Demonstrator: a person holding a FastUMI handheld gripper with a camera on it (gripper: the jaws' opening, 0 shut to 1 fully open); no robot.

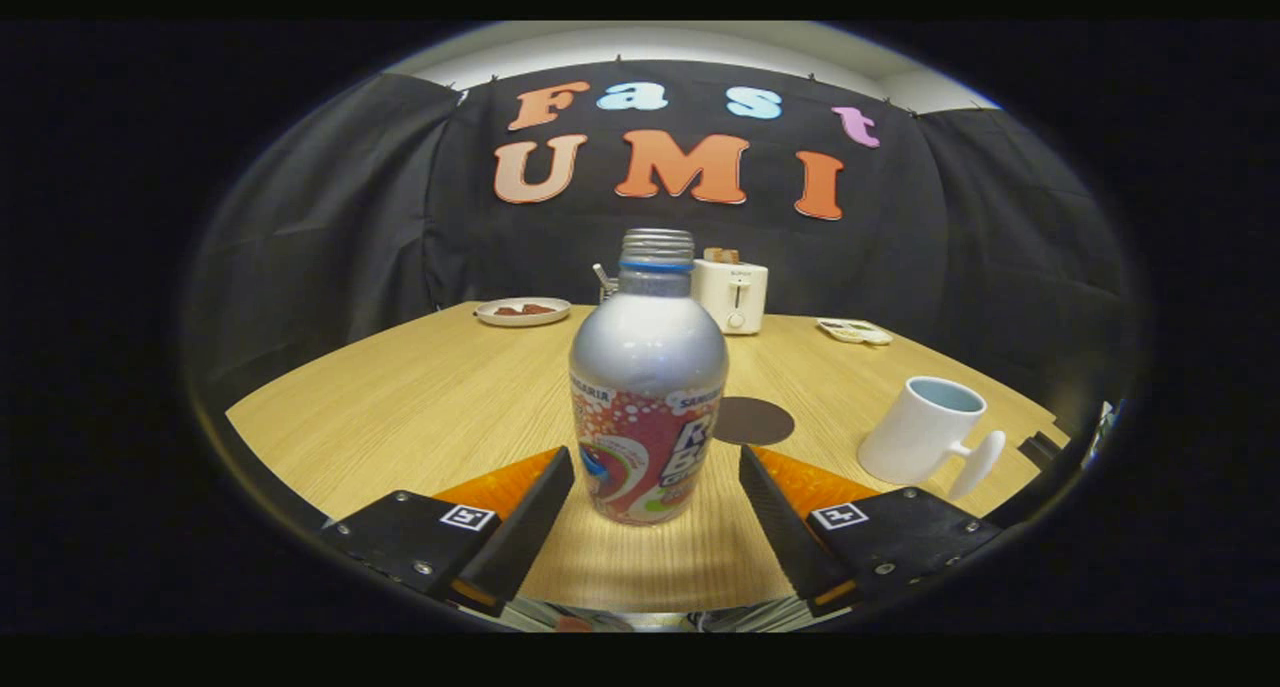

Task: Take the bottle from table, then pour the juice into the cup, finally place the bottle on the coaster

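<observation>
A silver bottle (648, 387) with a red patterned label and no cap stands upright on the wooden table (420, 407), between the tips of my two fingers. My gripper (655, 462) is open; the left finger (530, 512) nearly touches the bottle's side and the right finger (775, 512) has a small gap to it. A dark round coaster (753, 420) lies just behind the bottle to the right. A white cup (925, 432) with its handle toward me stands further right, beyond the right finger.
At the table's far side stand a white toaster (731, 294), a plate (522, 311) with brown food on it, and a small flat tray (853, 331). The black cloth wall closes off the back.
</observation>
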